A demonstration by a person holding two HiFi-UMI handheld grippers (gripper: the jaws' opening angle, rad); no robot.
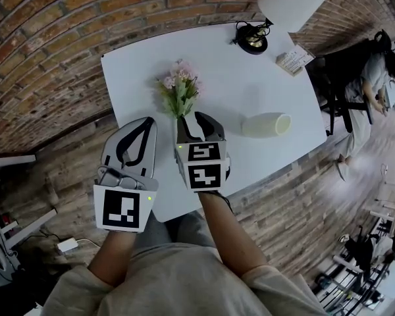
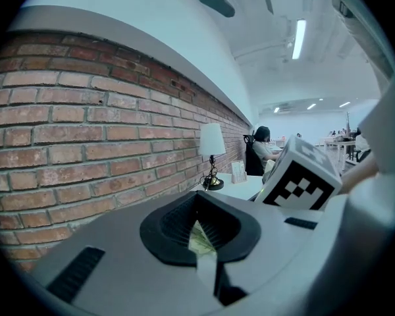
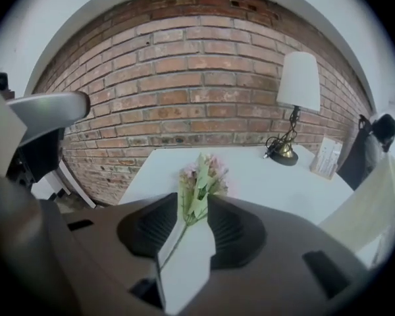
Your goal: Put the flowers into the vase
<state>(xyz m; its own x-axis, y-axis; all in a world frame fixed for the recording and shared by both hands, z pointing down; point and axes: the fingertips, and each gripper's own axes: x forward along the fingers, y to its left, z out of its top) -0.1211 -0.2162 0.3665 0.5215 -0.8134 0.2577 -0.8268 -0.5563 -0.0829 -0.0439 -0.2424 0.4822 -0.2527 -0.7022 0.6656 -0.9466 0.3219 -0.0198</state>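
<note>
A small bunch of pink flowers (image 1: 178, 87) with green leaves lies on the white table (image 1: 250, 84), blossoms toward the brick wall. Its thin stem runs back between the jaws of my right gripper (image 1: 192, 125), which stand apart with table showing in the gap; the pads do not press the stem. From the right gripper view, the flowers (image 3: 201, 180) sit just past my right gripper (image 3: 192, 206). A cream vase (image 1: 266, 124) lies on its side to the right. My left gripper (image 1: 143, 122) hovers left of the flowers, fingertips together and holding nothing.
A lamp (image 1: 253, 37) with a white shade and a small card stand (image 1: 293, 60) occupy the table's far right corner. A brick wall runs along the table's left and far sides. A seated person (image 1: 368, 78) is beyond the right edge.
</note>
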